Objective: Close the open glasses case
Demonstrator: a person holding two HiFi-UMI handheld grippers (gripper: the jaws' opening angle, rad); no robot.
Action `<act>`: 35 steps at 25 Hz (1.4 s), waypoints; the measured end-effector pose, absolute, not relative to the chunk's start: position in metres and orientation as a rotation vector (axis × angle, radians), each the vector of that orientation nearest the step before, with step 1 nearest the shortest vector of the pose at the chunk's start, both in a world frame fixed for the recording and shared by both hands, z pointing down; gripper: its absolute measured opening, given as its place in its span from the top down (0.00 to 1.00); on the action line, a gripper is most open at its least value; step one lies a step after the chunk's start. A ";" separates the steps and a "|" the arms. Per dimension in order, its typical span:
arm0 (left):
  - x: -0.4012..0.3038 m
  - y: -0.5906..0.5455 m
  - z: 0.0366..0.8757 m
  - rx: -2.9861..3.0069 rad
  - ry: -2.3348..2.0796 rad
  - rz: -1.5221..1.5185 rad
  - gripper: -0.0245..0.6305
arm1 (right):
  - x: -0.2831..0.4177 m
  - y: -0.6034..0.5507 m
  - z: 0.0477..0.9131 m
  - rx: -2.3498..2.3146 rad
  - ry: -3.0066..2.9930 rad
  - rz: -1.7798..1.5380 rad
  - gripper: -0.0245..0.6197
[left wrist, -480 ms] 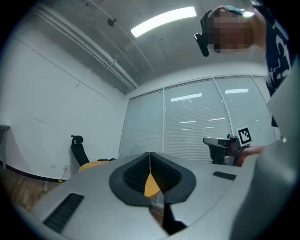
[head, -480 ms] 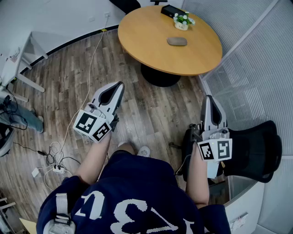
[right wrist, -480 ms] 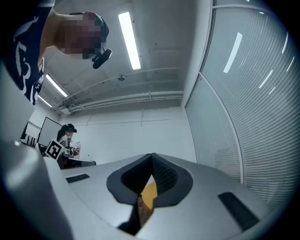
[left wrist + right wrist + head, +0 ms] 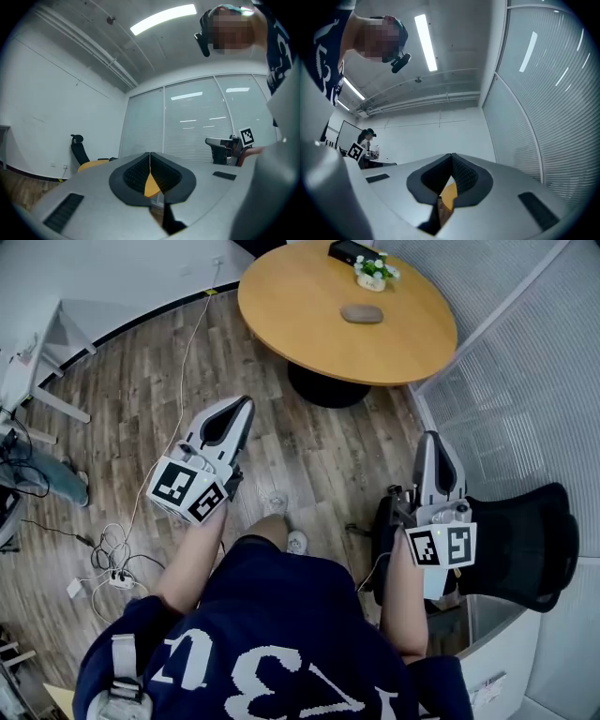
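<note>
Left tool (image 4: 246, 405): held out at the person's left side over the wooden floor (image 4: 150, 381), tip toward the desk; its two jaws are pressed together, nothing between them.
Right tool (image 4: 429, 437): held out at the person's right side, also aimed forward; jaws together and empty.
Glasses case (image 4: 362, 314): a small brown oval lying near the middle of the desk, well apart from both tools; too small to tell whether its lid is up.
Desk (image 4: 281, 306): round, light wood, on a dark pedestal, ahead of the person.
Flower pot (image 4: 372, 276): beyond the case, near the far edge.
Black box (image 4: 347, 251): just beside the flower pot.
Office chair (image 4: 516, 540): black, close to the right tool.
Cables (image 4: 112, 559): white, loose on the floor at left.
</note>
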State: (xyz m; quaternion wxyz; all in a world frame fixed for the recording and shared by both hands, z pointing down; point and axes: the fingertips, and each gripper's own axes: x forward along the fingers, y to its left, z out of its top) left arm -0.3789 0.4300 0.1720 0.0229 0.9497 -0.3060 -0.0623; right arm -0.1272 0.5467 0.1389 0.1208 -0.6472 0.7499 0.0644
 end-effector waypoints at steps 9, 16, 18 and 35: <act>-0.348 0.372 0.176 2.943 -0.927 -0.209 0.94 | -0.099 0.500 0.141 -1.927 2.188 0.177 0.92; -0.308 0.286 0.178 2.964 -0.849 -0.216 0.94 | -0.079 0.414 0.142 -1.955 2.191 0.172 0.92; -0.297 0.258 0.176 2.977 -0.825 -0.221 0.94 | -0.074 0.386 0.139 -1.959 2.186 0.178 0.92; -0.218 0.107 0.168 2.995 -0.712 -0.213 0.94 | 0.005 0.263 0.117 -2.031 2.009 0.143 0.92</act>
